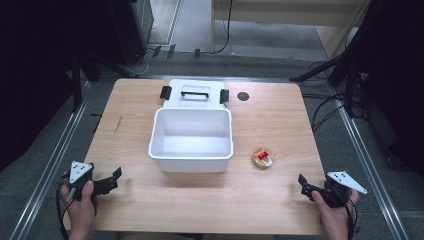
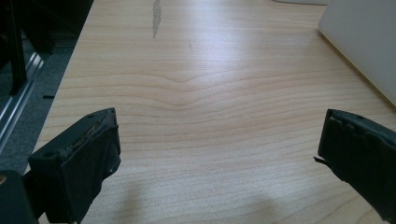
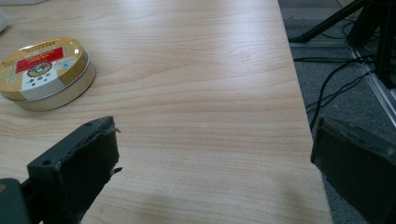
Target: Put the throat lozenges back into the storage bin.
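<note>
- Counter (image 1: 280, 130) of pale wood carries a white plastic box (image 1: 191, 140) at its middle, open on top with nothing inside.
- White lid (image 1: 195, 92) with a handle and two black latches lies at 12 o'clock from the box, touching its far wall.
- Round gold tin (image 1: 262, 157) with a red label sits at 3 o'clock from the box, just beside its near corner but apart from it; the right gripper view shows it flat on the wood with its lid on.
- Small dark round spot (image 1: 243, 96) marks the counter at 3 o'clock from the lid.
- Left gripper (image 1: 116, 176), held in a hand at 8 o'clock from the box, hovers near the counter's near edge, jaws spread wide and holding nothing.
- Right gripper (image 1: 301, 179), at 5 o'clock from the tin, is likewise released, its jaws spread over bare wood by the counter's edge.
</note>
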Motion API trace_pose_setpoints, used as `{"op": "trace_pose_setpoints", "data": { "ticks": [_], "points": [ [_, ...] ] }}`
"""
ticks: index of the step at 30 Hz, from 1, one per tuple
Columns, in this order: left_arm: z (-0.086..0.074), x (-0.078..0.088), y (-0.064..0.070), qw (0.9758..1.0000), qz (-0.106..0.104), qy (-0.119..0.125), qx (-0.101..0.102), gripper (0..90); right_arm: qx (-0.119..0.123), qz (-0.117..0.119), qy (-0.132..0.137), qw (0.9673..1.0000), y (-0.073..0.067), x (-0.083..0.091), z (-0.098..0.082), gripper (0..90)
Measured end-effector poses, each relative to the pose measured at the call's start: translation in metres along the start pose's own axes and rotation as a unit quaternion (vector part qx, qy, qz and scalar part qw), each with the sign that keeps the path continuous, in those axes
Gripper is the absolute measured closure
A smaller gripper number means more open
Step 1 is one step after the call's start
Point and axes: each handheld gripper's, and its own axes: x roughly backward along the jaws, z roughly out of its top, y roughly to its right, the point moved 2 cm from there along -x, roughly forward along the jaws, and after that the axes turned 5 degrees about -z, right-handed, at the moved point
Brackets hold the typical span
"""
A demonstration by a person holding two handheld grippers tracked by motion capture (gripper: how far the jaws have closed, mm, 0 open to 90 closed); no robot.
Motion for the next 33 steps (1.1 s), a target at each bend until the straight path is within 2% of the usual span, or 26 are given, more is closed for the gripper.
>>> {"op": "trace_pose_setpoints", "data": {
  "ticks": [3, 6, 8, 9, 10, 16, 17, 18, 19, 20, 21, 28, 29, 30, 31, 32, 33],
  "points": [
    [0.000, 0.000, 0.000, 1.0000, 0.000, 0.001, 0.001, 0.0, 0.002, 0.001, -0.003, 1.0000, 0.000, 0.000, 0.000, 0.7],
    [0.000, 0.000, 0.000, 1.0000, 0.000, 0.003, 0.001, 0.0, -0.014, 0.009, -0.005, 0.9998, 0.001, -0.001, 0.001, 2.9],
    [0.000, 0.001, -0.001, 1.0000, -0.001, 0.002, 0.002, 0.0, -0.015, 0.008, -0.008, 0.9998, 0.001, -0.001, 0.002, 3.8],
    [0.000, 0.001, -0.001, 1.0000, -0.002, 0.004, 0.004, 0.0, -0.017, -0.006, -0.012, 0.9998, 0.001, -0.001, 0.004, 7.5],
    [0.000, 0.001, -0.001, 1.0000, -0.002, 0.004, 0.004, 0.0, -0.017, -0.006, -0.012, 0.9998, 0.001, -0.001, 0.004, 7.5],
    [0.000, 0.001, -0.002, 0.9999, -0.004, 0.005, 0.009, 0.0, 0.008, 0.019, -0.018, 0.9996, -0.010, 0.003, 0.016, 9.9],
    [0.000, 0.001, -0.001, 0.9999, -0.004, 0.005, 0.008, 0.0, 0.011, 0.022, -0.023, 0.9994, -0.013, 0.004, 0.018, 10.2],
    [0.000, 0.001, -0.001, 1.0000, -0.004, 0.005, 0.007, 0.0, 0.029, 0.029, -0.033, 0.9986, -0.020, 0.004, 0.023, 10.8],
    [0.000, 0.001, -0.001, 1.0000, -0.004, 0.005, 0.007, 0.0, 0.036, 0.031, -0.040, 0.9981, -0.023, 0.004, 0.025, 10.9],
    [0.000, 0.001, -0.001, 1.0000, -0.004, 0.005, 0.007, 0.0, 0.036, 0.031, -0.040, 0.9981, -0.023, 0.004, 0.025, 10.9],
    [0.000, 0.001, -0.001, 1.0000, -0.003, 0.005, 0.008, 0.0, 0.054, 0.035, -0.048, 0.9968, -0.030, 0.004, 0.028, 11.1],
    [0.000, 0.001, -0.002, 0.9999, -0.005, 0.002, 0.011, 0.0, 0.085, 0.039, -0.078, 0.9925, -0.047, 0.000, 0.040, 12.2],
    [0.000, 0.001, -0.002, 0.9999, -0.006, 0.001, 0.013, 0.0, 0.099, 0.037, -0.092, 0.9901, -0.052, -0.003, 0.044, 12.3],
    [0.000, 0.001, -0.002, 0.9999, -0.006, 0.001, 0.013, 0.0, 0.099, 0.037, -0.092, 0.9901, -0.052, -0.003, 0.044, 12.3],
    [0.000, 0.000, -0.003, 0.9999, -0.007, -0.001, 0.013, 0.0, 0.118, 0.036, -0.108, 0.9865, -0.057, -0.006, 0.049, 12.4],
    [0.000, 0.000, -0.002, 0.9999, -0.009, 0.000, 0.013, 0.0, 0.118, 0.036, -0.108, 0.9865, -0.057, -0.006, 0.049, 12.4],
    [0.000, 0.000, -0.002, 0.9999, -0.008, -0.002, 0.011, 0.0, 0.135, 0.037, -0.123, 0.9825, -0.063, -0.009, 0.054, 12.4]
  ]
}}
